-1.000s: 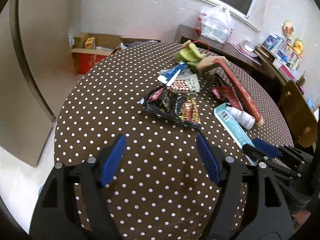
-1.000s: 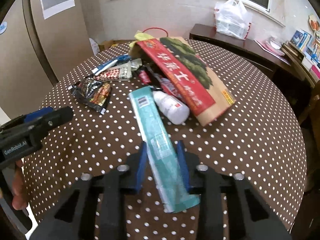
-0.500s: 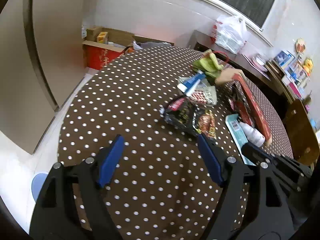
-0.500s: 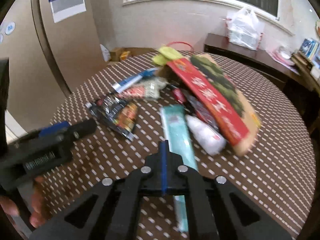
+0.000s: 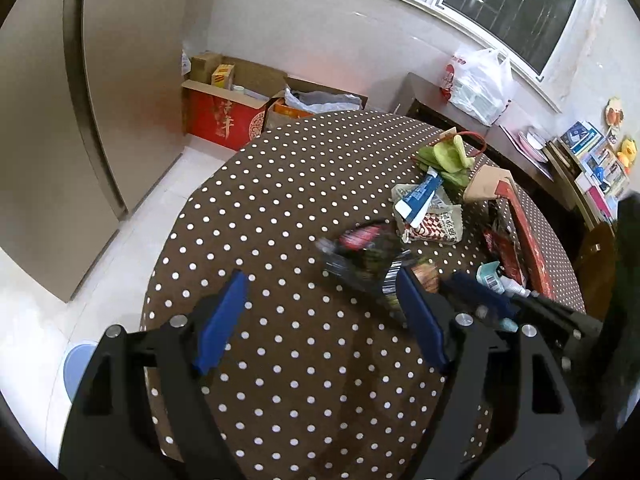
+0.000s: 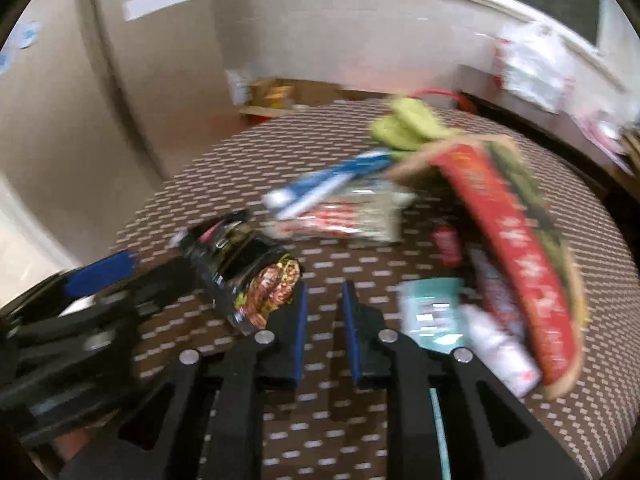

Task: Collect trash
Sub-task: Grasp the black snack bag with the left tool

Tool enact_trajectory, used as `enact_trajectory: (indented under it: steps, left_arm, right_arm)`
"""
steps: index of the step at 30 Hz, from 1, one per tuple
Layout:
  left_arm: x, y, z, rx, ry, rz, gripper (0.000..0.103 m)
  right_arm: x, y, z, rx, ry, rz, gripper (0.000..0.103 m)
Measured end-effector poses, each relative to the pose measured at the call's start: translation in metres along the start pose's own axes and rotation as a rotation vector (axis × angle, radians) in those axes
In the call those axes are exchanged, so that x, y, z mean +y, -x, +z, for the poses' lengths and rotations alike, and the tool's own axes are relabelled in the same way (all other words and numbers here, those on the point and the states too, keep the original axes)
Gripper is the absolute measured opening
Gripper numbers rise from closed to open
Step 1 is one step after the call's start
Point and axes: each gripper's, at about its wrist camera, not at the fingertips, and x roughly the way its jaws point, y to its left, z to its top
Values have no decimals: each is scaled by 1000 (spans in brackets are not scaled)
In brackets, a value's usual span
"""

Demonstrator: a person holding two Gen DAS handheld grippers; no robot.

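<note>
Your left claw [image 5: 322, 316] is spread wide and empty; the dark snack wrapper [image 5: 368, 262] lies just ahead, right of centre, touching its right finger. Your right claw [image 6: 323, 312] stands slightly parted and empty, wrapper ahead-left, long axis diagonal. Motion blur obscures the tabletop [image 6: 320, 256] litter.

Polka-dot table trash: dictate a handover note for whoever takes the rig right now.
Left tool: open, empty, above the table near the black wrapper.
Right tool: slightly open, empty, between that wrapper and the teal packet.
White bottle and red box lie on the table too.
Nothing is held; every piece is left to collect.
</note>
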Motion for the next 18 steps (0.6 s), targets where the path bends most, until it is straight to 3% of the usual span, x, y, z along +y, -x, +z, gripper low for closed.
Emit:
enact_trajectory:
  steps: [2,4,9,12,15,17,18]
  left_arm:
    - [-1,-2,2,0,-1,4,76]
    - [-4,-5,5,1,-2,12,76]
    - [-19,-22,13,12,-41,54,76]
    - [-29,-30,17,17,-65,70,75]
    - [-37,-36,19,18,-110,107,59]
    - [-35,-36,20,15,-108,101,37]
    - [-32,-35,21,11,-96,86,36]
  right_arm:
    - [8,4,-3,-8,35,20,18]
    - [7,10,-4,-25,36,-61,18]
    - [-17,29,-5,-76,-33,-135,23]
    - [-30,33,-6,-87,-60,-128,25]
    - [-34,33,-7,-88,-72,-125,29]
    - [-36,34,-8,-92,-76,-116,33]
    - [-35,32,-6,-91,-76,-114,34]
